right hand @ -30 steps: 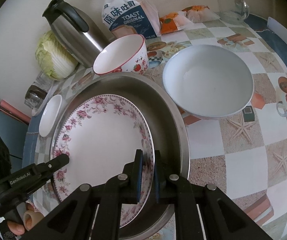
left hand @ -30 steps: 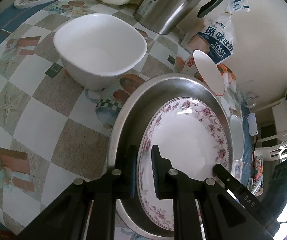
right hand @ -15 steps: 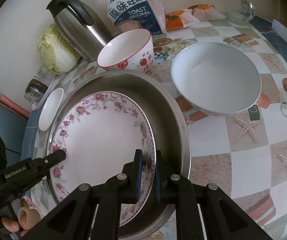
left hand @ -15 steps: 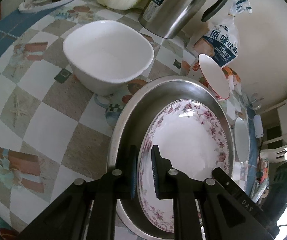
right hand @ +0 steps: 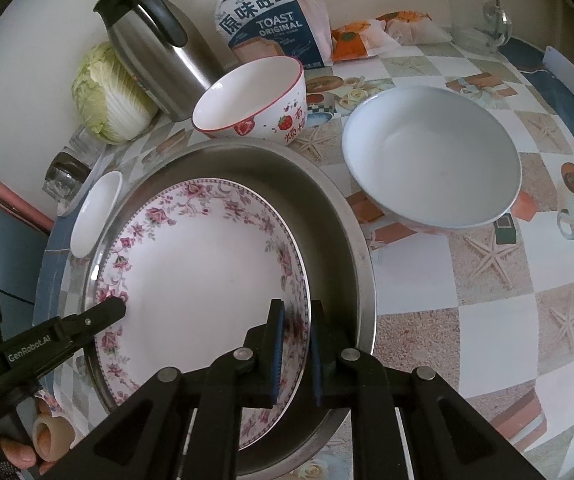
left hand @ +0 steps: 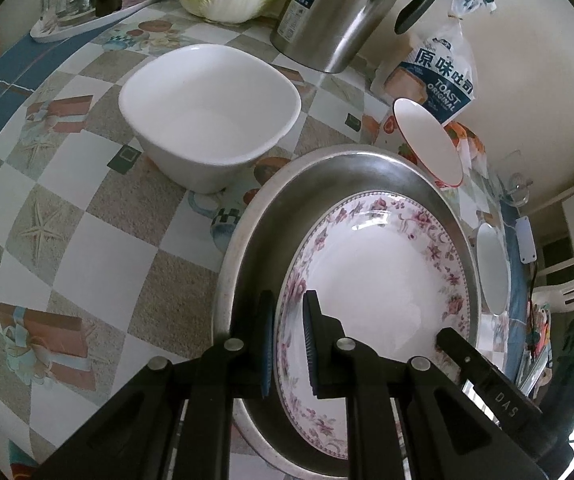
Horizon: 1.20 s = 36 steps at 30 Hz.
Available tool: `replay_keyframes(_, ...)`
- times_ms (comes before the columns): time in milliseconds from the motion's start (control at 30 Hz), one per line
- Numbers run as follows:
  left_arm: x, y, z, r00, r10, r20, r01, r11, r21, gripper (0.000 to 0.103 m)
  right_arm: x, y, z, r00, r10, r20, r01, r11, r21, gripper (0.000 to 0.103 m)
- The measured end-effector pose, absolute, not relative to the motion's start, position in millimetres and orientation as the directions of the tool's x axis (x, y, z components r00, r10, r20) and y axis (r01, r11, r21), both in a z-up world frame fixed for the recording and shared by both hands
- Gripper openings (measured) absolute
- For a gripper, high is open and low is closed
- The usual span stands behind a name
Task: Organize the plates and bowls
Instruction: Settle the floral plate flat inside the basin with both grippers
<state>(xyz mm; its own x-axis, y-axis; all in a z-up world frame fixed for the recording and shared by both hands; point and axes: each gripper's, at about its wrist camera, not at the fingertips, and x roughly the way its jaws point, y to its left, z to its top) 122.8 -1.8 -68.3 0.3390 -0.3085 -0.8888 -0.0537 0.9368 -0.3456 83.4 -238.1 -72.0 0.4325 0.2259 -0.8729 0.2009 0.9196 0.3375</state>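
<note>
A white plate with a pink floral rim [left hand: 375,288] lies tilted inside a wide steel basin [left hand: 247,240]. My left gripper [left hand: 289,320] is shut on the plate's near rim, one pad on each face. On the opposite edge of the same plate [right hand: 199,272], my right gripper [right hand: 297,328] is shut too. Each gripper shows in the other's view: the right one [left hand: 467,356], the left one [right hand: 111,308]. Around the basin [right hand: 339,208] stand a white square bowl [left hand: 207,128], a strawberry bowl [right hand: 255,100], a large white bowl [right hand: 431,160] and a small white dish [right hand: 97,212].
Along the wall stand a steel kettle [right hand: 155,48], a cabbage [right hand: 107,92], a toast bag [right hand: 271,28] and snack packets [right hand: 351,40]. A tray with glassware [left hand: 83,4] sits at the far corner. A hand [right hand: 19,444] holds the left gripper's handle.
The left wrist view has tilted slightly, so the table's things sit a little lower in it. Both grippers stay shut on the plate, which has hardly moved.
</note>
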Motion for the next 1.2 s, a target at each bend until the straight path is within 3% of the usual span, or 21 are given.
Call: replay_keyframes(1200, 125.4, -0.1, -66.8, 0.375, -0.331, -0.866, -0.034, 0.929, -0.370, 0.014, 82.1, -234.3, -64.6, 0.467, 0.185, -0.865, 0.188, 0.935, 0.301, 0.014)
